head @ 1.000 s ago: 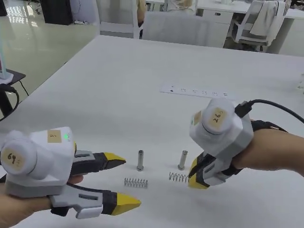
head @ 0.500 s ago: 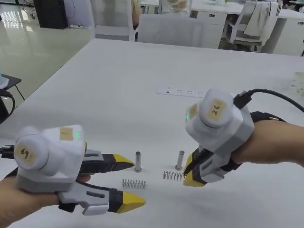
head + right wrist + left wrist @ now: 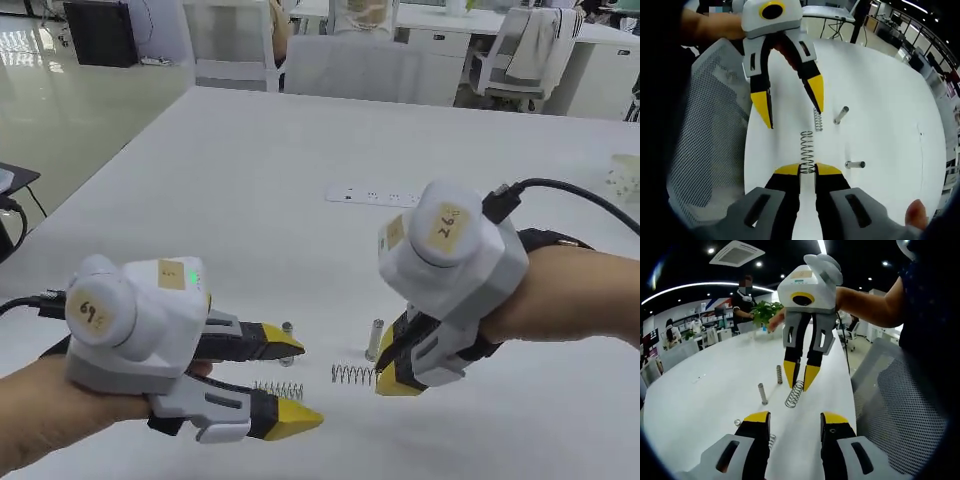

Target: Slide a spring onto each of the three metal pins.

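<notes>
We see our right gripper (image 3: pixel 808 170) rising from the bottom, its yellow-tipped jaws pinched on the near end of a spring (image 3: pixel 807 147) above the white bench (image 3: pixel 880 100). Facing it, the left gripper (image 3: pixel 790 102) hovers with jaws spread wide, a second spring (image 3: pixel 817 120) beside one tip. A metal pin (image 3: pixel 841 114) and another pin (image 3: pixel 855 164) sit further in from the bench edge, which borders a mesh chair (image 3: pixel 705 125).

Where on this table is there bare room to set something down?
Bare: the table between the power strip and the pins, and all along its left edge. Crowded: the gap between left claw and right claw, with pins and springs.
</notes>
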Demonstrator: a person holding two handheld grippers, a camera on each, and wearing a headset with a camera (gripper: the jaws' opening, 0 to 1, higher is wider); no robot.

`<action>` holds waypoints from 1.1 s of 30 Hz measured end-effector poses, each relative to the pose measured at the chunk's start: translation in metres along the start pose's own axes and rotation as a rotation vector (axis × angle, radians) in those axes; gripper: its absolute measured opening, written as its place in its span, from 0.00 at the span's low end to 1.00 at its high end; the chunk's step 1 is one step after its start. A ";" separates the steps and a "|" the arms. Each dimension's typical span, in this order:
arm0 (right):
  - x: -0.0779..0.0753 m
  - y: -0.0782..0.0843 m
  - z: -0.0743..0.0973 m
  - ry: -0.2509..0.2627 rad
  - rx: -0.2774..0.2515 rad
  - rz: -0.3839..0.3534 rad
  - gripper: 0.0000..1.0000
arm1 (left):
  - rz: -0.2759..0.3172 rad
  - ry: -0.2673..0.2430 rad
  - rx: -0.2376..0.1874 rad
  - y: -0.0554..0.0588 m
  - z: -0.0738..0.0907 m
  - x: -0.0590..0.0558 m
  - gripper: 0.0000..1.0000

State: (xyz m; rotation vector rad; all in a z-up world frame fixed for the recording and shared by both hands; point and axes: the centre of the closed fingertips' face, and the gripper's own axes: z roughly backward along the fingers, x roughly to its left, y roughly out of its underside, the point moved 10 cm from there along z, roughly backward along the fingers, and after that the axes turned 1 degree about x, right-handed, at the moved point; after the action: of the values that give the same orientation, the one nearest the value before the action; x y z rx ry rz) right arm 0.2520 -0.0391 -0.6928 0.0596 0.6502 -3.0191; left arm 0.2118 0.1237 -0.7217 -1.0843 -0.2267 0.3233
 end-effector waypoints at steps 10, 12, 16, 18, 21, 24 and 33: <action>0.004 -0.009 0.002 -0.005 -0.009 0.035 0.08 | -0.040 0.014 0.001 -0.005 -0.005 -0.001 0.28; 0.004 -0.010 0.003 -0.005 -0.010 0.042 0.08 | -0.047 0.014 0.000 -0.007 -0.005 0.000 0.26; 0.005 -0.011 0.003 -0.005 -0.009 0.051 0.08 | -0.059 0.011 -0.004 -0.008 -0.006 0.000 0.23; 0.006 -0.011 0.003 -0.004 -0.009 0.054 0.08 | -0.064 0.012 -0.006 -0.009 -0.007 0.000 0.21; 0.006 -0.012 0.004 -0.003 -0.008 0.058 0.08 | -0.072 0.013 -0.009 -0.010 -0.007 0.000 0.19; 0.007 -0.012 0.005 -0.004 -0.008 0.063 0.08 | -0.075 0.015 -0.011 -0.010 -0.008 -0.001 0.17; 0.009 -0.013 0.003 -0.012 -0.003 0.076 0.08 | -0.095 0.022 -0.013 -0.010 -0.010 -0.003 0.09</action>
State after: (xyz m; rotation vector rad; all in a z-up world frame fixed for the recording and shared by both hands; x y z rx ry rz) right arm 0.2425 -0.0293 -0.6851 0.0644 0.6358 -2.9433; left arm 0.2143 0.1103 -0.7170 -1.0853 -0.2601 0.2256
